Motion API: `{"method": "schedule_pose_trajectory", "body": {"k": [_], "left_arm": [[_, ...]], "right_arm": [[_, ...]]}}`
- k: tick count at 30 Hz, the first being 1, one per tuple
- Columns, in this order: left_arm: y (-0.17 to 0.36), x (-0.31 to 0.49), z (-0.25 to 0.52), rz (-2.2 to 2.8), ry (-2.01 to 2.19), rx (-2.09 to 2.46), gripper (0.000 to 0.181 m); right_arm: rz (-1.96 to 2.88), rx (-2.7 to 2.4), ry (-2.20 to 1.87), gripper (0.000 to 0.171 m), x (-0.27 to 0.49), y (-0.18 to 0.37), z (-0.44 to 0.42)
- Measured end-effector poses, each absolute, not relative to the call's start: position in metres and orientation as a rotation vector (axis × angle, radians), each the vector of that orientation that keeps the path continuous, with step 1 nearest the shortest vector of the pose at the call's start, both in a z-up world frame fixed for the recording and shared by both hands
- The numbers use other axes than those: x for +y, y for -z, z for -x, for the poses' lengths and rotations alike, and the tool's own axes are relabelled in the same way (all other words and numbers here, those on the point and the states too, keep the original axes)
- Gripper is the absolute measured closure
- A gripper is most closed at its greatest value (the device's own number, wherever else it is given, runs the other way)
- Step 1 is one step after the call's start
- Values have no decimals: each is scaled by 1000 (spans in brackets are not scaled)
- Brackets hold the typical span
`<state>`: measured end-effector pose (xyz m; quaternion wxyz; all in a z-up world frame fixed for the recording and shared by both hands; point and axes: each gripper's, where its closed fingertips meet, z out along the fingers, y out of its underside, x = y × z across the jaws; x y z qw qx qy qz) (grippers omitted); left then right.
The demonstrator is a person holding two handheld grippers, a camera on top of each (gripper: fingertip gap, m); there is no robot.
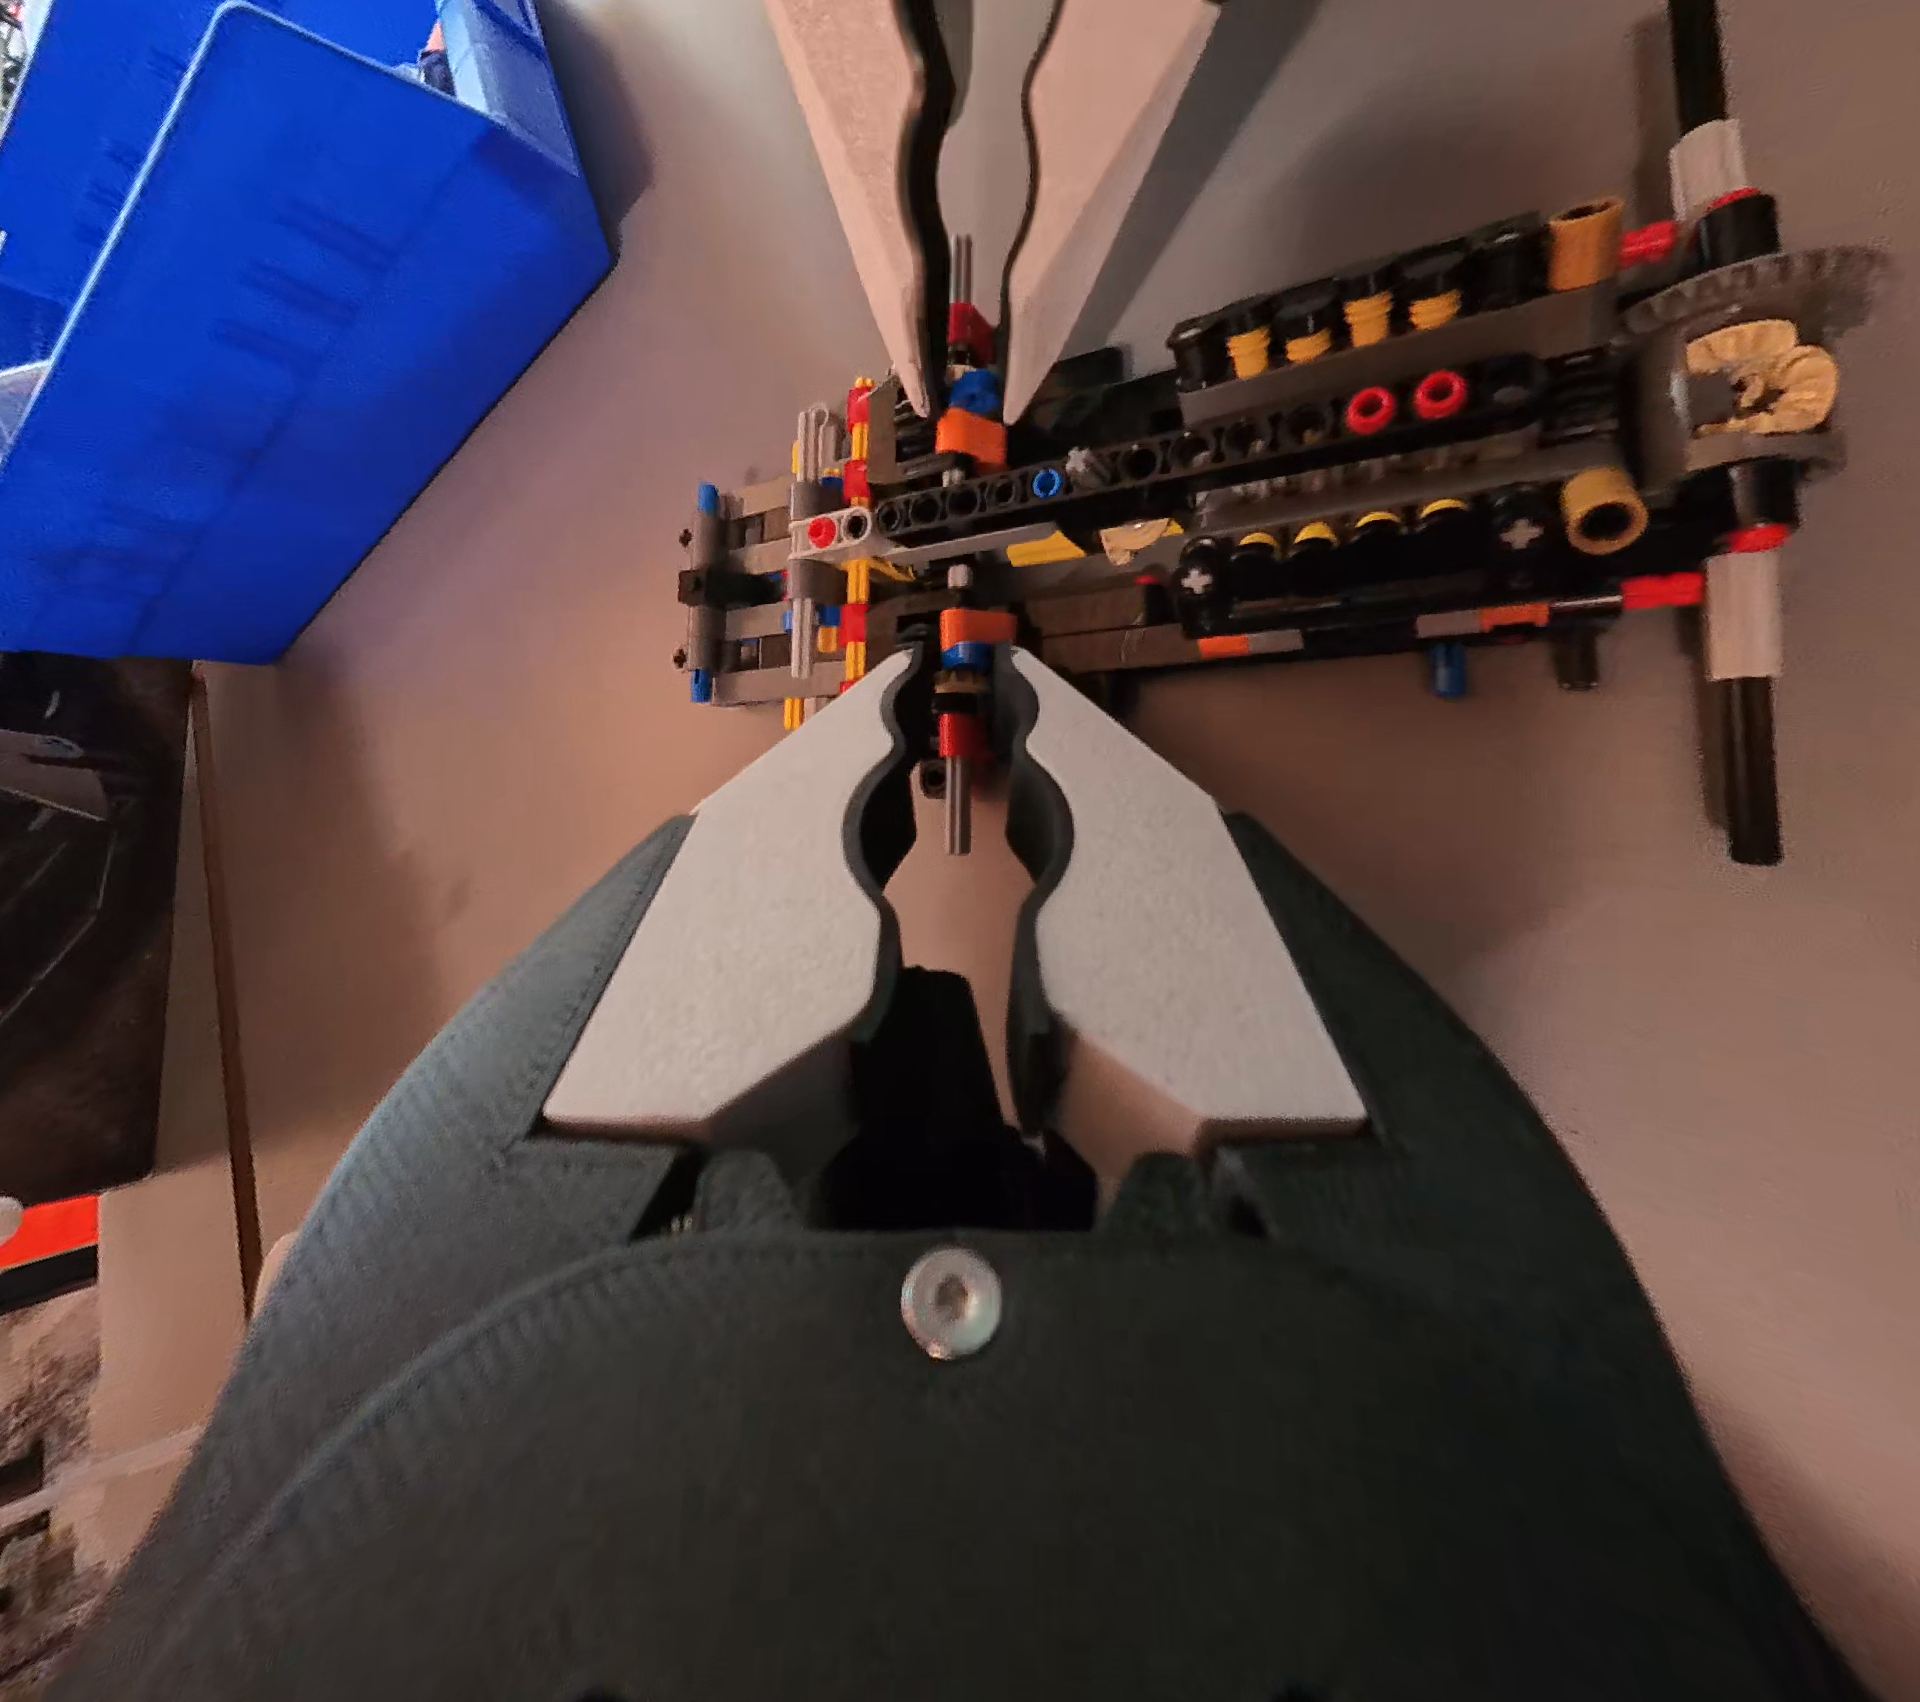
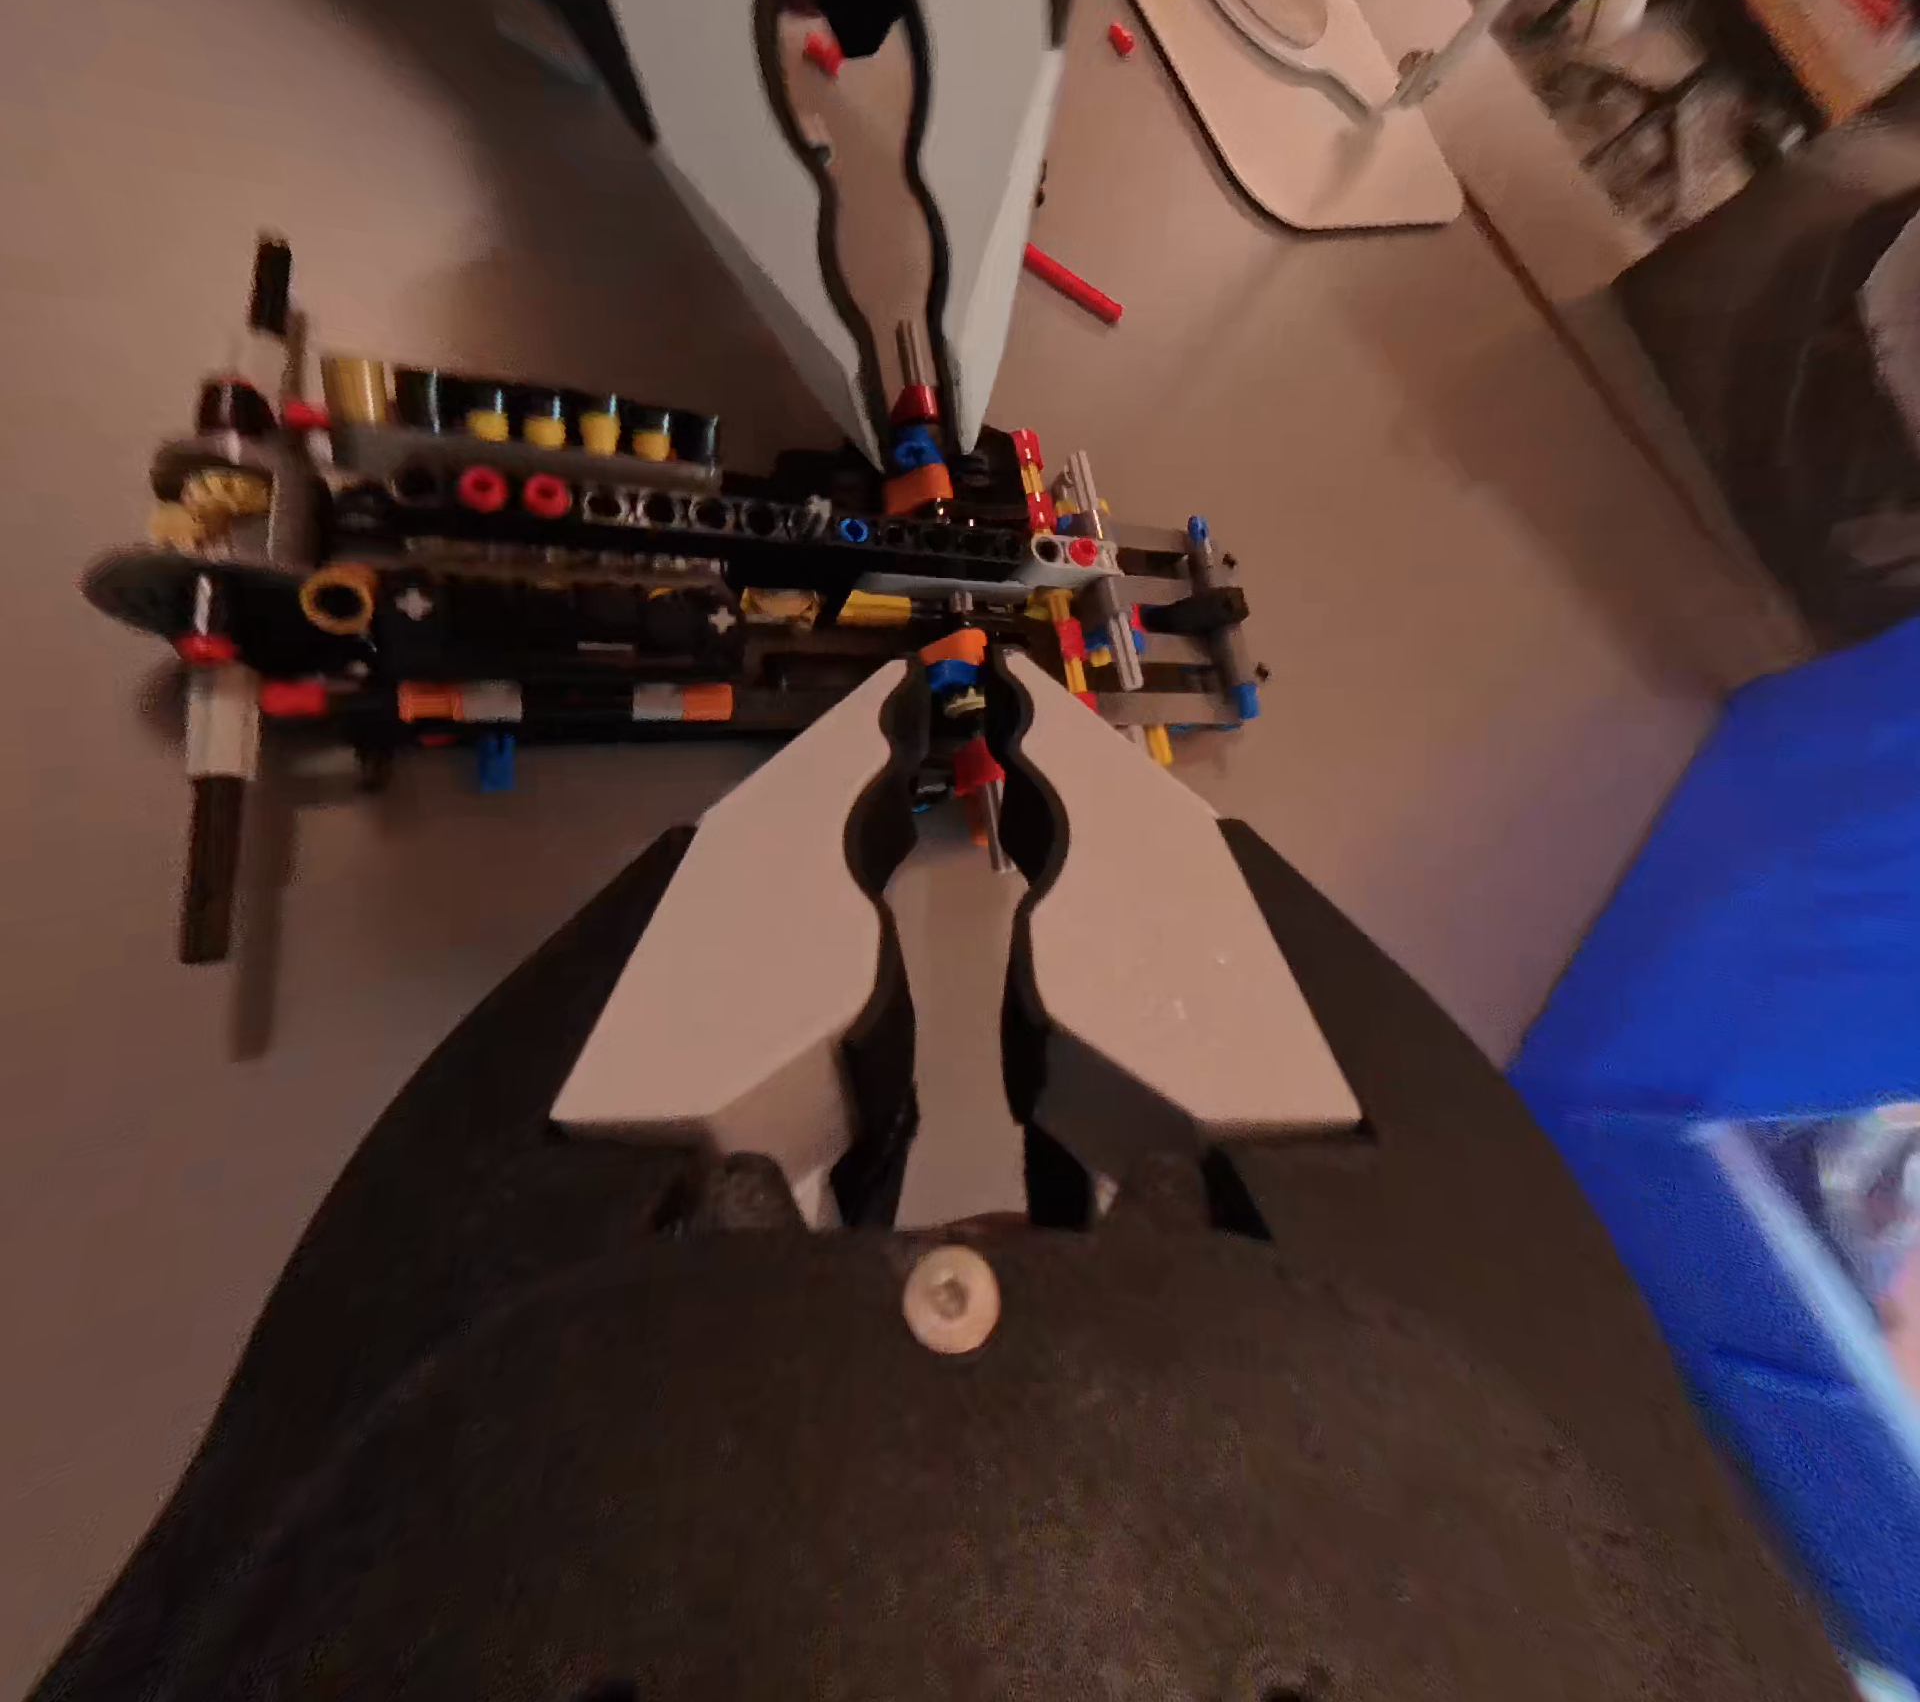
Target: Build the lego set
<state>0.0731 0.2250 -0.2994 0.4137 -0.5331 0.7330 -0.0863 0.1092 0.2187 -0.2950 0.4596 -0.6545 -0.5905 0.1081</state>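
Two grippers: they face each other across the chassis (image 1: 1195,499), one on each side, fingertips at the model's flanks.
Chassis place: flat on the bench (image 1: 1558,977), lengthwise between the grippers, a gear and black axle at one end, a grey frame at the other.
Left gripper (image 1: 961,676): fingers narrow, straddling a short stub (image 1: 958,717) of orange, blue and red pieces on a grey axle that sticks out sideways — whether the pads press it I cannot tell.
Right gripper (image 2: 961,681): the same on the far side, fingers narrow around the twin stub (image 2: 961,717); contact is again unclear.
Handling: light and stiff as a whole, I judge, but built of many press-fit parts, so it is fragile at the joints. The thin axles would likely slide or bend if squeezed at their tips.
Where to hold: best at the long black beams in the middle or the stubs close to the body, not the bare axle ends.
Nearby: blue bin (image 1: 260,302) just beside the frame end; loose red pins (image 2: 1070,286) lie on the bench — well clear of the model.
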Motion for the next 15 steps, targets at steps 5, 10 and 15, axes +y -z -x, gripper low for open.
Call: {"method": "schedule_pose_trajectory", "body": {"k": [5, 10, 15], "left_arm": [[299, 224, -75, 1323, 214, 1872, 173], [299, 226, -77, 1303, 193, 1854, 172], [299, 231, -75, 1278, 131, 1824, 163]], "right_arm": [[1750, -1300, -507, 164, 221, 292, -111], [1606, -1393, -336, 162, 219, 290, -108], [1486, -1532, -146, 151, 219, 296, -111]]}}
